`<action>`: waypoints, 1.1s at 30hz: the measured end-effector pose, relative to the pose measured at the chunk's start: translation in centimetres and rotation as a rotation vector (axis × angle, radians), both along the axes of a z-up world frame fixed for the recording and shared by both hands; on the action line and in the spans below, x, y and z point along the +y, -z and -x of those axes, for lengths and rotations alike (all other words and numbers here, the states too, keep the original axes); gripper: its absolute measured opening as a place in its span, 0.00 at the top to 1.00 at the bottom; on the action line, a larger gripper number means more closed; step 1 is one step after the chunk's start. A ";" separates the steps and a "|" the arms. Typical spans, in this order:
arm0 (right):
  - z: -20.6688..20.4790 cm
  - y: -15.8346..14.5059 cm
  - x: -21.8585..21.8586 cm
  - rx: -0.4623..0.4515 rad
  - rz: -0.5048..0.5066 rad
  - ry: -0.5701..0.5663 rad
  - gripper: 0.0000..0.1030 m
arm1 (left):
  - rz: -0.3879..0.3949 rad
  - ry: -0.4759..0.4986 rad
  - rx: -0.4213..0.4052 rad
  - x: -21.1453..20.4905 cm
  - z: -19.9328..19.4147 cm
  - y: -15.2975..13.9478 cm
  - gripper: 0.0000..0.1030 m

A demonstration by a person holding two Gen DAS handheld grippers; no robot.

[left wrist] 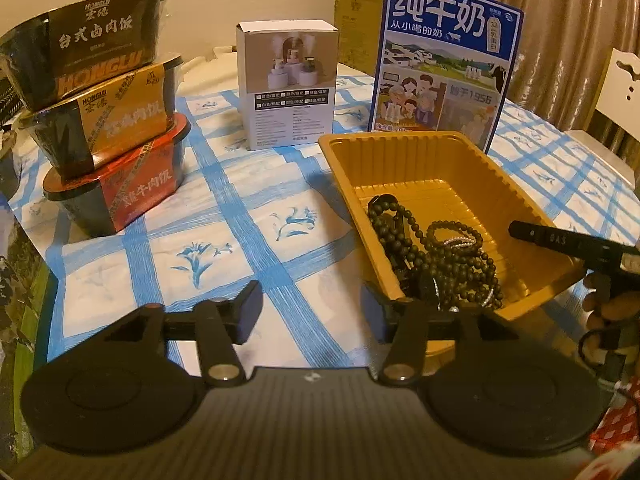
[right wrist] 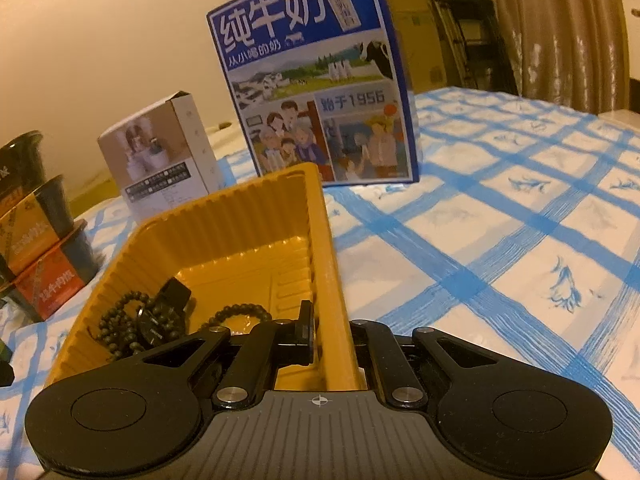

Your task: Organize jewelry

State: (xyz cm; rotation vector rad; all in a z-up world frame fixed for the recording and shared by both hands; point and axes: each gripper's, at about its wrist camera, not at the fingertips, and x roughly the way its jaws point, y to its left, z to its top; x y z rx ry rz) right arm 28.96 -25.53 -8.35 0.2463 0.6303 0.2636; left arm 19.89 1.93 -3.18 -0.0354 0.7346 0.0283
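Observation:
A yellow plastic tray point(left wrist: 400, 148) sits on the blue-checked tablecloth point(left wrist: 240, 220). It holds a heap of dark bead strings point(left wrist: 440, 260) and a silvery strand point(left wrist: 460, 242). My left gripper point(left wrist: 311, 312) hovers open over the cloth with nothing between its fingers, its right finger by the tray's near left corner. My right gripper point(right wrist: 332, 332) straddles the tray's right wall point(right wrist: 324, 240). Its left finger point(right wrist: 306, 332) is inside the tray and stands slightly off the wall, so the jaws are open. The other finger is hidden behind the wall. Dark beads point(right wrist: 124, 320) and a bead bracelet point(right wrist: 240, 314) lie inside.
Three stacked meal bowls point(left wrist: 108, 120) stand at the left. A small white box point(left wrist: 286, 84) and a tall blue milk carton point(left wrist: 444, 68) stand behind the tray. A white chair point(left wrist: 620, 80) and curtains are at the right. A person's hand point(left wrist: 608, 300) holds the right gripper.

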 end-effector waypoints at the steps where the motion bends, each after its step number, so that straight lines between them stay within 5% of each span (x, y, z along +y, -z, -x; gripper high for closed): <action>1: 0.1 -0.1 -0.2 -0.004 0.001 -0.001 0.62 | -0.001 0.001 -0.001 -0.1 0.1 0.0 0.47; 2: 0.4 -0.3 -0.6 -0.020 -0.012 0.007 0.29 | -0.003 0.000 -0.001 -0.3 0.3 0.0 0.46; 3: 0.7 -0.5 -0.9 -0.041 -0.024 0.026 0.19 | -0.007 -0.002 -0.002 -0.4 0.4 0.0 0.41; 11: 4.2 -3.6 -3.0 -0.009 -0.070 0.100 0.18 | -0.043 -0.012 -0.034 -1.5 2.8 -1.1 0.35; 16: 8.5 -6.4 -1.3 -0.024 -0.066 0.018 0.18 | -0.037 -0.019 -0.034 -1.8 5.3 -1.8 0.34; 24: 16.0 -6.2 4.0 0.066 0.124 -0.138 0.18 | 0.004 -0.003 -0.008 -2.1 10.5 -2.4 0.34; 33: 21.6 -7.4 5.5 0.110 0.092 -0.175 0.18 | 0.043 -0.003 -0.007 -2.2 15.5 -3.8 0.34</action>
